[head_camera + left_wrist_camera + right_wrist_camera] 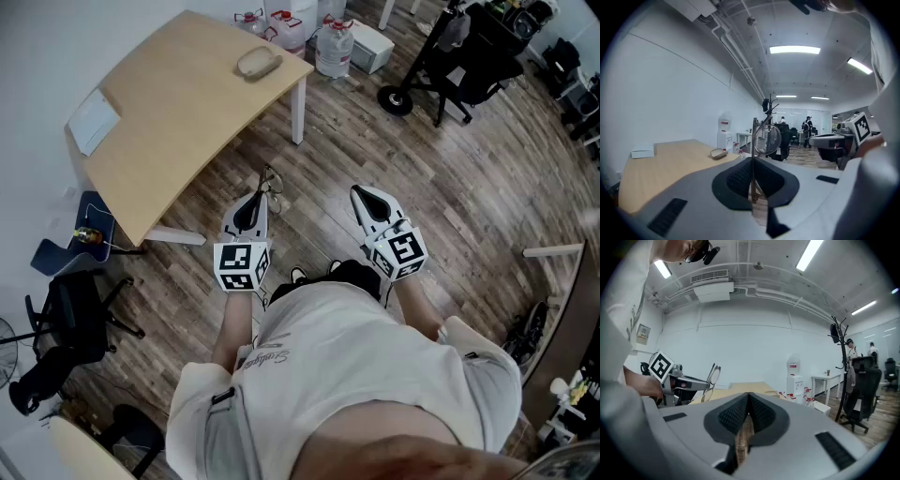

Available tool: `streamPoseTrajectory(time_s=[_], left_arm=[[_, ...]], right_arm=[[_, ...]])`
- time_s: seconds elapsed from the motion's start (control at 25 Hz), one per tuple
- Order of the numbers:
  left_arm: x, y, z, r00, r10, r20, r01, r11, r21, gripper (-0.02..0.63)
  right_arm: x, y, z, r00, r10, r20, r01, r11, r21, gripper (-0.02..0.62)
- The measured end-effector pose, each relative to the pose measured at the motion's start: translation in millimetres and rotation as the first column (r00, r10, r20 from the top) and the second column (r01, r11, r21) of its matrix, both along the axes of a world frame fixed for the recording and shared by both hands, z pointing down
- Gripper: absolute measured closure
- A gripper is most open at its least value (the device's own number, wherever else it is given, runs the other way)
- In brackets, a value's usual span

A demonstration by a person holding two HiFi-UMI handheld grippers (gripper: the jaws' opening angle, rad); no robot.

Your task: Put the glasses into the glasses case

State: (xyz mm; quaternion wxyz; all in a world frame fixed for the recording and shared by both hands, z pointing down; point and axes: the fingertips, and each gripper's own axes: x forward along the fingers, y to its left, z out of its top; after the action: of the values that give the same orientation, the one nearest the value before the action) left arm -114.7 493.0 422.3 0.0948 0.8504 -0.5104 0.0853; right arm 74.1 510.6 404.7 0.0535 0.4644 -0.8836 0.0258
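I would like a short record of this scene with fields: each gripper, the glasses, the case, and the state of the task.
left gripper: shut on the glasses
glasses: in the air, sticking out past the jaws, over the floor
right gripper: shut, nothing between the jaws
glasses case: lying on the table, far from both grippers
task state: glasses picked up, not yet in the case

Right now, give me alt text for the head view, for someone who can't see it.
From above, a person on a wood floor holds the glasses in the left hand-held gripper, while the right hand-held gripper is shut and empty. The glasses case lies on a light wooden table ahead.
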Motion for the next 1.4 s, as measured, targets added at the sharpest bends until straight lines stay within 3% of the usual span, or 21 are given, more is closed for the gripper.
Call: streamPoseTrajectory(time_s=[0.44,0.72,0.96,1.4], left_arm=[[-10,-10,11,0.999,0.015,-0.05,-0.016,1.0,-0.021,0.586],[-11,-26,23,0.994,0.013,-0.106,-0.021,0.997,-0.071,0.586],[-11,-48,34,0.99,-0.013,-0.139,-0.005,0.991,-0.131,0.586],[13,-181,29,0.999,-0.024,-0.028,0.02,0.992,-0.122,0.586]], right_arm=[[-16,-3,-1,1.0,-0.005,-0.001,0.005,1.0,-0.006,0.6],[-9,-10,13,1.0,0.009,-0.03,-0.01,0.998,-0.056,0.6],[-12,-28,26,0.999,-0.039,0.009,0.039,0.995,-0.095,0.6],[11,-174,42,0.997,-0.056,0.052,0.06,0.995,-0.079,0.6]])
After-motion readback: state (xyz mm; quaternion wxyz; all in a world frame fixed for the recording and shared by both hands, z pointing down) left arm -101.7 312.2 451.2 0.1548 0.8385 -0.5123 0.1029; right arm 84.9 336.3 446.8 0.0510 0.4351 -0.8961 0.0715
